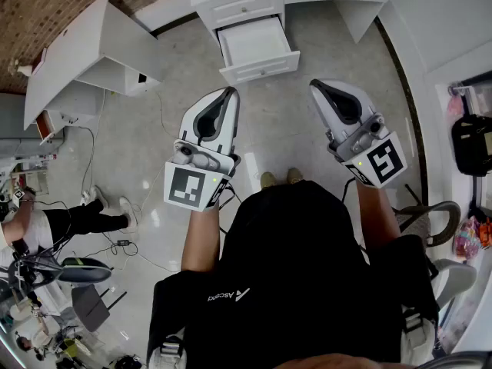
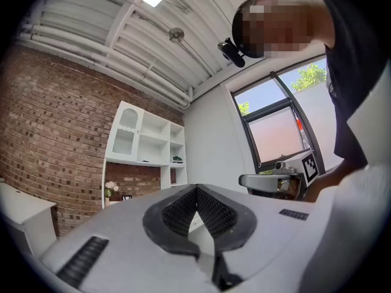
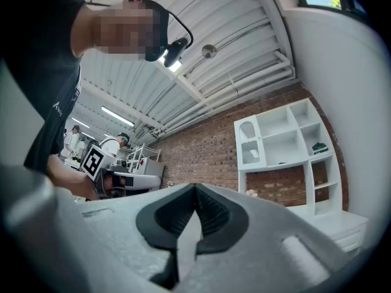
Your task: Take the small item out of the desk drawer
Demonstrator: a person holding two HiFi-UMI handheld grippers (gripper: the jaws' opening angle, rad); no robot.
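1. The left hand-held gripper (image 1: 230, 93), a grey and black two-jaw tool, was clenched. Its ribbed pads met at the tips with nothing between them.
2. The right hand-held gripper (image 1: 317, 85), of the same make, was likewise clenched and empty.
3. Both were held in front of the person's body, well apart from the white panelled counter (image 1: 247, 4). Their own views looked up towards the ceiling, not at the drawer.
4. The white box-shaped drawer (image 1: 261, 67) stood pulled out from the counter. Its visible interior appeared bare white. The small item could not be made out in any view; it was judged either too small to show or lying at the hidden back of the drawer.
5. Judgement: the step in hand was the approach, and retrieval had not yet begun.
6. Recommended practice:
   - Close the distance and bring the head camera over the drawer to locate the item.
   - Tip one gripper downward and part its jaws before it enters.
   - Descend between the drawer walls, clear of the front panel.
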